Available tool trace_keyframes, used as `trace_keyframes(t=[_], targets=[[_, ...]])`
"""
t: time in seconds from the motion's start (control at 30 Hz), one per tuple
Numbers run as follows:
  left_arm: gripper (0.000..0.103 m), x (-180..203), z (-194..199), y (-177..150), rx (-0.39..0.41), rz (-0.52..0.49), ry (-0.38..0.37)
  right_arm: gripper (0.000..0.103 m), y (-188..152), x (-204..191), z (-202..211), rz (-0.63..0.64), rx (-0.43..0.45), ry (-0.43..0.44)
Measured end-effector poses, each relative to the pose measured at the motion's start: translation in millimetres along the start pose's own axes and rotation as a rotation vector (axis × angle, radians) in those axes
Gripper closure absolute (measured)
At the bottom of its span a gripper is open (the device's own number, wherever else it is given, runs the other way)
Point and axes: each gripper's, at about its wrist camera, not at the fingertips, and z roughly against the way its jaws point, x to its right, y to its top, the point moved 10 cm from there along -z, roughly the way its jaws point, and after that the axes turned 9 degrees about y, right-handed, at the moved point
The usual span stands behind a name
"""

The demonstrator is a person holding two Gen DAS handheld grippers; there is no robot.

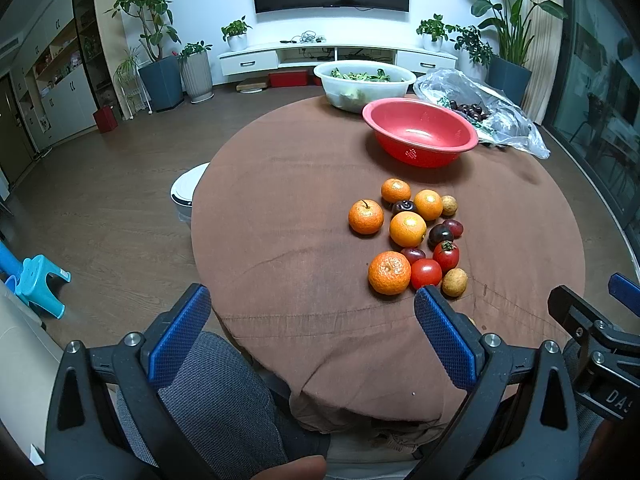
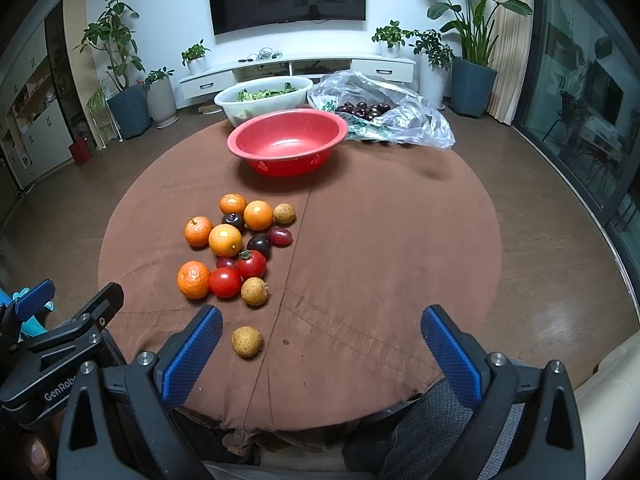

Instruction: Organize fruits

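Note:
A pile of fruit lies on the round brown table (image 1: 280, 208): several oranges (image 1: 407, 229), two red tomatoes (image 1: 426, 273), dark plums (image 1: 440, 235), grapes and tan longans (image 1: 454, 282). The pile also shows in the right wrist view (image 2: 225, 240), with one longan (image 2: 247, 342) apart, near the front edge. An empty red bowl (image 1: 420, 132) (image 2: 287, 142) stands behind the pile. My left gripper (image 1: 312, 320) is open and empty, short of the pile. My right gripper (image 2: 322, 340) is open and empty, just right of the lone longan.
A white basin of greens (image 1: 364, 80) (image 2: 264, 96) and a clear plastic bag of dark cherries (image 1: 480, 112) (image 2: 376, 114) sit at the table's far side. A white stool (image 1: 186, 190) stands left of the table, a blue stool (image 1: 42, 284) on the floor.

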Motion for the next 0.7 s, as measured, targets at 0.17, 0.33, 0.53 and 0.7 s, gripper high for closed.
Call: trace_keyframes(t=[0.17, 0.33, 0.53, 0.7], targets=[[0.0, -0.3, 0.3, 0.4, 0.0, 0.0, 0.001, 0.001, 0.4, -0.2, 0.1, 0.0, -0.001, 0.0], [0.0, 0.3, -0.2, -0.1, -0.001, 0.001, 0.0, 0.001, 0.6, -0.2, 0.1, 0.001, -0.001, 0.0], [0.0, 0.3, 0.1, 0.1, -0.002, -0.001, 0.0, 0.001, -1.4, -0.2, -0.5, 0.001, -0.003, 0.0], [0.0, 2.1, -0.7, -1.4, -0.003, -0.001, 0.0, 0.001, -1.8, -0.1, -1.2, 0.001, -0.002, -0.001]])
